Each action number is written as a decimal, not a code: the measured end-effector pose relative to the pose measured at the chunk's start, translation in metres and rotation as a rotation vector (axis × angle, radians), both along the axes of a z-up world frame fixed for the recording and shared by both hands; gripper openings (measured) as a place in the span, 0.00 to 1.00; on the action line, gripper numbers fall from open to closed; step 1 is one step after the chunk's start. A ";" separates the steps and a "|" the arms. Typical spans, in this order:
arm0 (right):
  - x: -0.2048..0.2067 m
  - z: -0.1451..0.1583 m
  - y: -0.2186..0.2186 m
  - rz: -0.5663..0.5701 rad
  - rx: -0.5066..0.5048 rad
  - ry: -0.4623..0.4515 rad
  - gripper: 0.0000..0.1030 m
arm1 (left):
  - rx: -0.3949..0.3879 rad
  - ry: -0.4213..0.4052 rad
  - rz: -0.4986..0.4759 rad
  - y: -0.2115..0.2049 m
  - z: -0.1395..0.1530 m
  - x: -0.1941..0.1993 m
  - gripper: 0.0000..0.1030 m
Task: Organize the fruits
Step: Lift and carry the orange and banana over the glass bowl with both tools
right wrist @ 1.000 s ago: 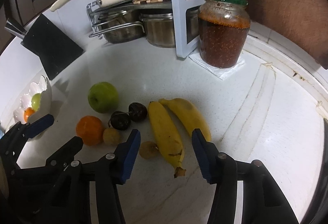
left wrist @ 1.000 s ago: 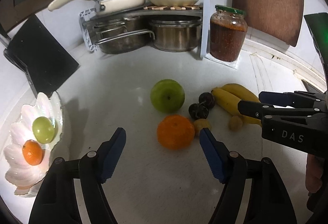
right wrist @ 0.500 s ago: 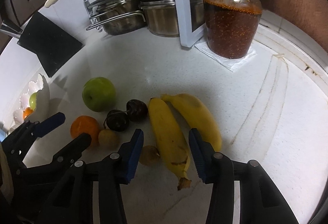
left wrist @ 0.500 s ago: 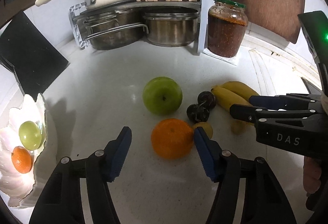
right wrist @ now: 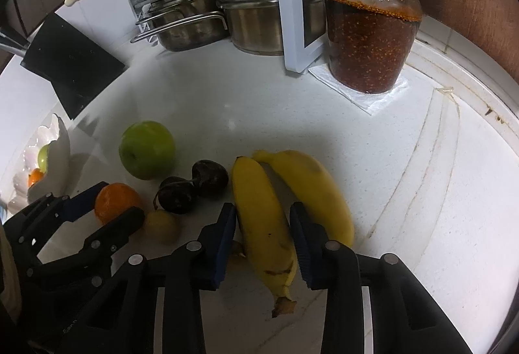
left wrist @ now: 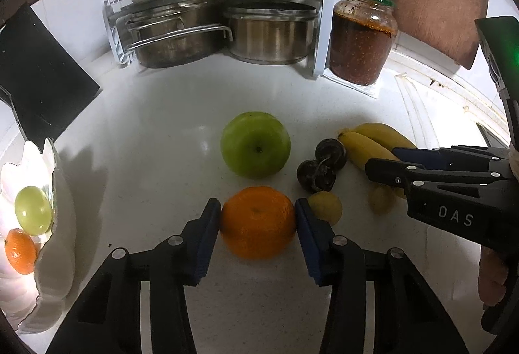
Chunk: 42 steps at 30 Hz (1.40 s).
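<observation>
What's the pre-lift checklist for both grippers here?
1. Left gripper closed on the orange: ok, both blue pads touch its sides after the jaws just closed in.
2. Right gripper on the nearer banana: ok, jaws just closed, pads at its flanks.
3. Right grip takes one banana only: cannot tell, the second banana lies against the outer pad.
4. Small yellow fruit clear of the left pad: not ok, it sits right against it.
5. Room in the shell-shaped dish: ok, only a green fruit and a small orange inside.
</observation>
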State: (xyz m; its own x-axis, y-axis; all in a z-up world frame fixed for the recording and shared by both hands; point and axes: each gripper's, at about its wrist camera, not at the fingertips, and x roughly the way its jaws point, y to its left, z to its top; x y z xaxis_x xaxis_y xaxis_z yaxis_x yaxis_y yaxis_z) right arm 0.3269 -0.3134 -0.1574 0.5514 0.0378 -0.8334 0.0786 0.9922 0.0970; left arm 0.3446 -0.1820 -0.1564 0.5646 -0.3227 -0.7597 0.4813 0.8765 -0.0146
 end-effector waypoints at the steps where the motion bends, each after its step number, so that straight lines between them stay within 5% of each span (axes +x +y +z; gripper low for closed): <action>1: 0.000 0.000 0.001 0.001 -0.004 -0.001 0.34 | 0.000 0.002 0.003 0.000 0.000 0.000 0.45; 23: -0.038 0.040 0.015 -0.014 -0.038 -0.132 0.31 | -0.029 -0.065 0.051 0.018 0.034 -0.028 0.44; 42: -0.067 0.114 0.064 0.078 -0.023 -0.315 0.31 | -0.080 -0.215 0.133 0.069 0.106 -0.064 0.44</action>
State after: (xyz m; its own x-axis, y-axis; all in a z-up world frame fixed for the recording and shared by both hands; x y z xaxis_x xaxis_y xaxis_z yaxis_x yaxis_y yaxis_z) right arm 0.2594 -0.2498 -0.0438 0.7785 0.0734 -0.6233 -0.0281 0.9962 0.0822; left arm 0.2809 -0.1133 -0.0506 0.7516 -0.2892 -0.5928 0.3614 0.9324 0.0034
